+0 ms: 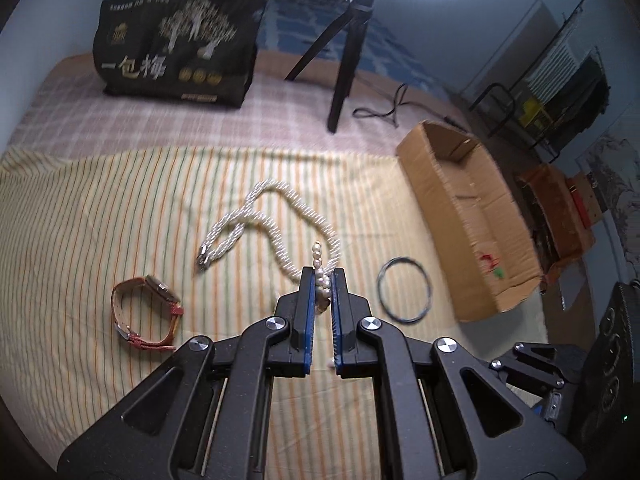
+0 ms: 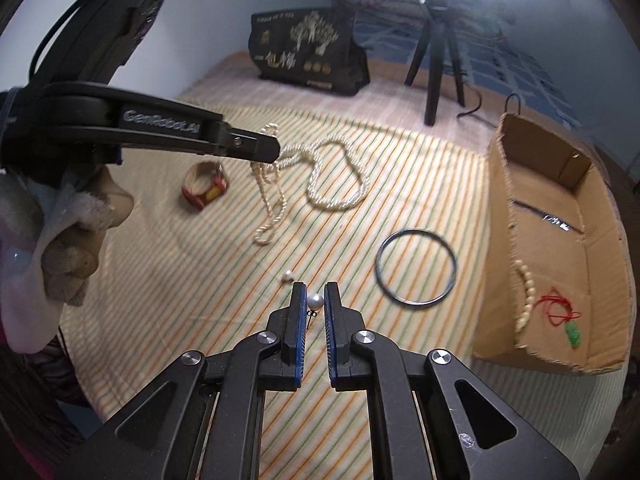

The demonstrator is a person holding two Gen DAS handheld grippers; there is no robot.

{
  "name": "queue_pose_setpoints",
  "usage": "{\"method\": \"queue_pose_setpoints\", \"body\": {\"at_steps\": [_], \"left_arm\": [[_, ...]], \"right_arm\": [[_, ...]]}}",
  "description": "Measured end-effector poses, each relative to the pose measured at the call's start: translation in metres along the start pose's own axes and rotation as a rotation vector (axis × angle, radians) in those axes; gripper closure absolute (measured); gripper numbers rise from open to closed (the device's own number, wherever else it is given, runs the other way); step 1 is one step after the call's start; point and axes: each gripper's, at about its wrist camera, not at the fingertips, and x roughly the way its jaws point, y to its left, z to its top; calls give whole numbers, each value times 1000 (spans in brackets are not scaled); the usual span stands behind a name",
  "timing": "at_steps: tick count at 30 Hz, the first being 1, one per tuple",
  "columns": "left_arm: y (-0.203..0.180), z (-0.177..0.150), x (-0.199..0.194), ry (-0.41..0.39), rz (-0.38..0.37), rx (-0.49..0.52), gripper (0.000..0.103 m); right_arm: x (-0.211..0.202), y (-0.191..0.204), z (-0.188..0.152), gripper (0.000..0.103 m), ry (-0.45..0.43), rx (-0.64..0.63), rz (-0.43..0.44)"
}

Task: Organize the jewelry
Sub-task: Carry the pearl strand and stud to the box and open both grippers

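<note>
Left wrist view: left gripper [image 1: 323, 276] jaws clamped on pearl strand [image 1: 319, 276] above the striped bed cloth [image 1: 100, 220] — a few beads stand up past the tips, long axis upright.
Risk: smooth beads could slide out.
Right gripper [image 2: 316, 292]: jaws pinch pearl earring [image 2: 315, 301] — post points left; it could pop free before the cardboard box [image 2: 600, 264].

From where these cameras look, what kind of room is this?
Probably a bedroom at home: jewelry lies on a striped sheet spread over a bed, folded bedding is heaped against the wall, and a ring light's tripod stands on the bed.
</note>
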Motion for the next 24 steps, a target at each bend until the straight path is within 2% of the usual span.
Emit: {"method": "queue_pose_setpoints", "body": {"at_steps": [11, 17, 24], "left_arm": [[-19, 14, -28, -77, -52, 24, 98], [-35, 26, -41, -112, -89, 48, 98], [-59, 43, -41, -133, -106, 95, 98]], "right_arm": [[-40, -38, 16, 96, -100, 76, -43], [-64, -64, 25, 96, -155, 122, -100], [-76, -92, 21, 96, -167, 177, -140]]}}
